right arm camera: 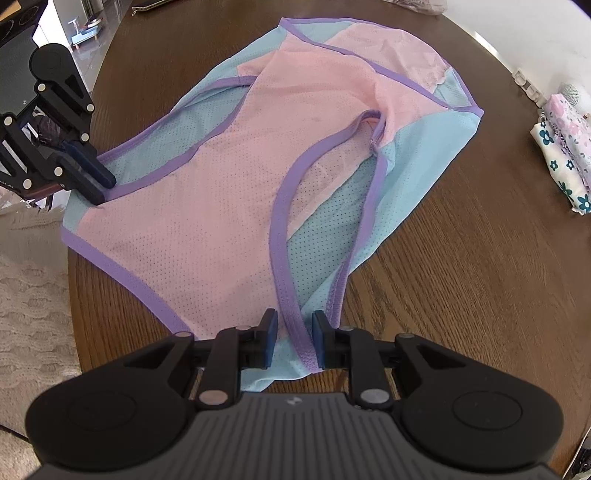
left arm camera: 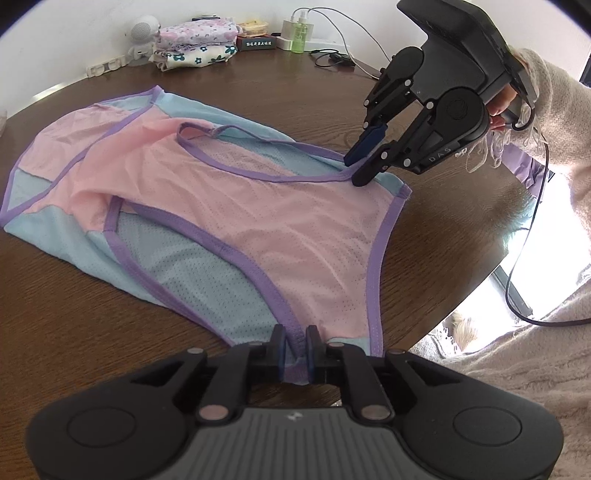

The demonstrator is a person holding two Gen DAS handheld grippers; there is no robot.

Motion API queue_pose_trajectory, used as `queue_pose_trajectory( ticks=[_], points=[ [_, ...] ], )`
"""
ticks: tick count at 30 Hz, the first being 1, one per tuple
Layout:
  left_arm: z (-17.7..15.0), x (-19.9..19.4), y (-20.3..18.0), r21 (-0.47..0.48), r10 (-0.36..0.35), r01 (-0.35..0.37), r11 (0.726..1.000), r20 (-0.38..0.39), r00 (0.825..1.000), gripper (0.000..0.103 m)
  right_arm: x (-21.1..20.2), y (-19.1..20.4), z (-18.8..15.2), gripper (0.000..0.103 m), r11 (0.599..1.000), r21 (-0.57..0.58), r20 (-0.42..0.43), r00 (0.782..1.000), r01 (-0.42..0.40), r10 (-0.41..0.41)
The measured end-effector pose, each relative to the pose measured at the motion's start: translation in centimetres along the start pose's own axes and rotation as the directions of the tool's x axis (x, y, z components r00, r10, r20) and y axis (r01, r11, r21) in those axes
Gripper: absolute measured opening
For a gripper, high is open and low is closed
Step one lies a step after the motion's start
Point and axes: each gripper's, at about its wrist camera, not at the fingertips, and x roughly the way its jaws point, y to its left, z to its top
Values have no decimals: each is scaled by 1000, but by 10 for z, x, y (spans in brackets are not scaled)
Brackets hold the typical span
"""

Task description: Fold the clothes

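A: On the table [left arm camera: 92,295], the pink and blue top [left arm camera: 229,206] is lying flat, filling the middle. What are the two grippers doing?

B: Left hand-held gripper [left arm camera: 295,347] is pinching the purple strap end at the top's near edge. Right hand-held gripper [right arm camera: 291,343] is squeezing the other strap, with its pads close together on the purple trim.

A: How should they be folding it?

B: I think both should be lifting together, keeping the straps level, then laying them over toward the top's far hem. Going slowly is helping, since thin mesh is sliding easily.

A: Is anything sitting in the way?

B: Folded flowery clothes [left arm camera: 195,44] and a green bottle [left arm camera: 300,35] are sitting well beyond the top. Nothing is blocking the fold.
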Motion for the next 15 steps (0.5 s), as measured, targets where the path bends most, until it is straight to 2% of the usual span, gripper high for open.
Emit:
queue_pose_trajectory(
  ticks=[1,2,7,10,13,15],
  points=[
    [0,0,-2,12,9,-9,1000,5,1000,4,0,2,1,7,1000,-14,-1,1000,8,-8],
    [-1,-1,-3,22,16,-16,1000,13,1000,1,-1,4,1,2,1000,-27,0,1000,9,-9],
    [-9,-25,1,-14,58,-57,998,124,991,0,-27,14,-7,2,997,-59,82,996,41,-36],
    [-20,-38,2,-48,39,-32,998,170,985,0,-46,16,-20,2,999,-19,153,988,39,-36],
    [-21,-37,5,-93,0,17,995,180,984,4,-46,17,-31,2,1000,19,172,985,15,-18],
    [-14,-31,4,-89,2,13,996,162,987,10,-37,20,-31,2,1000,21,152,988,23,-26]
  ],
)
